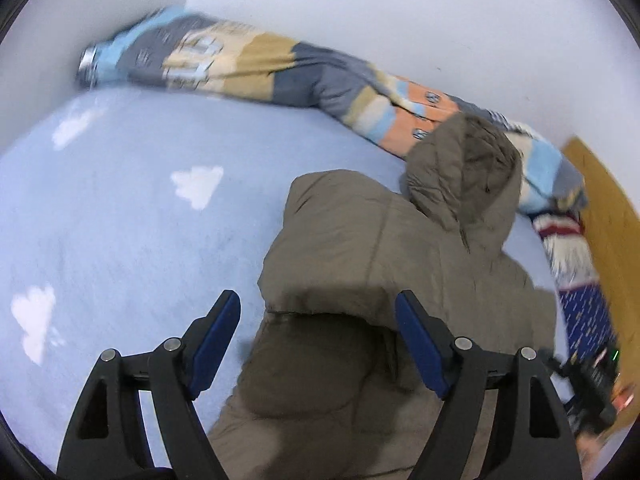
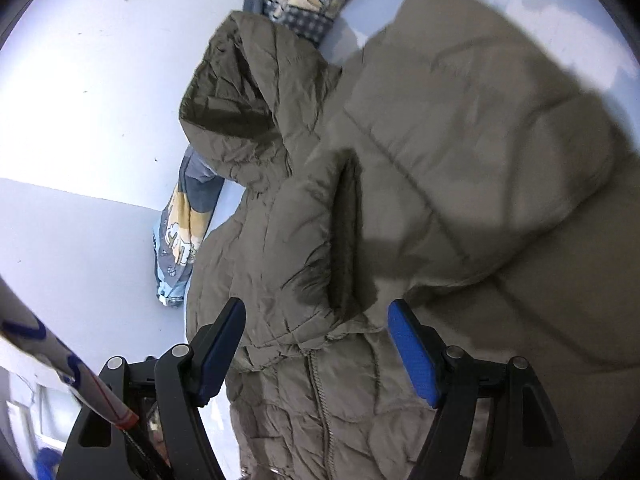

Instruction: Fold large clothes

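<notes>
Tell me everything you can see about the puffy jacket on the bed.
The jacket is olive-brown, quilted and puffy, with shiny, crinkled fabric. Its hood lies against the patterned blanket. A zipper runs down the front, and a sleeve is folded across the body. It lies spread on the light blue sheet; both open grippers hover above, not gripping it.

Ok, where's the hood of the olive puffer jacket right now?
In the left wrist view the hood lies right of centre on the light blue sheet, its top against the patchwork quilt along the wall.
</notes>
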`<state>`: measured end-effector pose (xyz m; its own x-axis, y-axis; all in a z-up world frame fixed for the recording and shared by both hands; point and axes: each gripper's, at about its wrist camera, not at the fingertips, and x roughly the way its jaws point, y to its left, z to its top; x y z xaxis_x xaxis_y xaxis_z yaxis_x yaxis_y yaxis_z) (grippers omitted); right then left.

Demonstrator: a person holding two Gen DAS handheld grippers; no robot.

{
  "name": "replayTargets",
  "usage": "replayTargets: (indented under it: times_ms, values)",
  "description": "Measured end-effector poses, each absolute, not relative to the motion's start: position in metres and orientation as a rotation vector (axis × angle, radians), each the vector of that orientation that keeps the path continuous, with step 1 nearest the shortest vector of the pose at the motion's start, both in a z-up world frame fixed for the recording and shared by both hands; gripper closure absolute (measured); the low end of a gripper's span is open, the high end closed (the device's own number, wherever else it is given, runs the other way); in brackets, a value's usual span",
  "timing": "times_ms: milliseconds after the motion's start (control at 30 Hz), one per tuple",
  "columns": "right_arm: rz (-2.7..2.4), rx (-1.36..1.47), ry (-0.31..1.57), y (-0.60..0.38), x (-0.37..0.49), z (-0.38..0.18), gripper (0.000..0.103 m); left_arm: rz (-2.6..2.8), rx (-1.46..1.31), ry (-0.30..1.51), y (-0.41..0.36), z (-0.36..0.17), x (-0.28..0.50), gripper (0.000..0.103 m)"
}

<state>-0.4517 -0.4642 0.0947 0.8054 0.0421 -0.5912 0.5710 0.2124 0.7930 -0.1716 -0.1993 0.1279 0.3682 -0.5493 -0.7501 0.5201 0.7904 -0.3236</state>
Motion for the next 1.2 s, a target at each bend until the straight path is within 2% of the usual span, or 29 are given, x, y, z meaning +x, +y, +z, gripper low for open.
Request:
replayTargets:
  times_ms: [33, 67, 100, 133, 167, 300, 500, 700, 833, 933, 967, 1033, 1100, 1200]
  values:
    - [-0.392, 1.313, 0.555, -0.462, -0.448, 0.094, 0.026, -0.686, -0.051, 0.987, -0.2, 0.126, -0.169, 0.024]
    - [-0.382, 1.306, 0.548, -0.459, -0.443, 0.092, 0.034, -0.687, -0.048, 0.988, -0.202, 0.124, -0.169, 0.024]
    - [-0.363, 1.294, 0.551, -0.456, -0.438, 0.091, 0.052, -0.685, -0.033, 0.983, -0.204, 0.123, -0.17, 0.024]
    - [-0.369, 1.274, 0.564, -0.455, -0.436, 0.091, 0.059, -0.675, -0.007, 0.968, -0.207, 0.123, -0.172, 0.024]
    - [-0.39, 1.225, 0.578, -0.453, -0.434, 0.093, 0.076, -0.671, 0.008, 0.956, -0.21, 0.123, -0.174, 0.024]
    - [-0.442, 1.175, 0.568, -0.454, -0.442, 0.107, 0.082, -0.648, 0.083, 0.894, -0.22, 0.123, -0.177, 0.024]
    - [-0.645, 1.036, 0.601, -0.466, -0.467, 0.133, 0.082, -0.638, 0.19, 0.891, -0.245, 0.103, -0.179, 0.024]
    - [-0.671, 1.055, 0.681, -0.477, -0.467, 0.106, 0.082, -0.585, 0.413, 0.955, -0.267, 0.066, -0.181, 0.024]
    - [-0.684, 1.034, 0.697, -0.481, -0.463, 0.104, 0.082, -0.576, 0.414, 0.964, -0.264, 0.066, -0.181, 0.024]
    - [-0.701, 1.048, 0.706, -0.48, -0.467, 0.113, 0.076, -0.583, 0.395, 0.836, -0.259, 0.102, -0.194, 0.024]
    - [-0.721, 1.038, 0.705, -0.478, -0.471, 0.122, 0.068, -0.589, 0.388, 0.8, -0.258, 0.11, -0.198, 0.024]
    - [-0.8, 0.942, 0.68, -0.468, -0.478, 0.145, 0.061, -0.619, 0.364, 0.709, -0.258, 0.127, -0.21, 0.024]
    - [-0.85, 0.811, 0.633, -0.459, -0.479, 0.168, 0.047, -0.659, 0.346, 0.668, -0.264, 0.129, -0.221, 0.024]
    - [-0.814, 0.655, 0.591, -0.447, -0.465, 0.182, 0.046, -0.731, 0.349, 0.696, -0.281, 0.112, -0.23, 0.024]
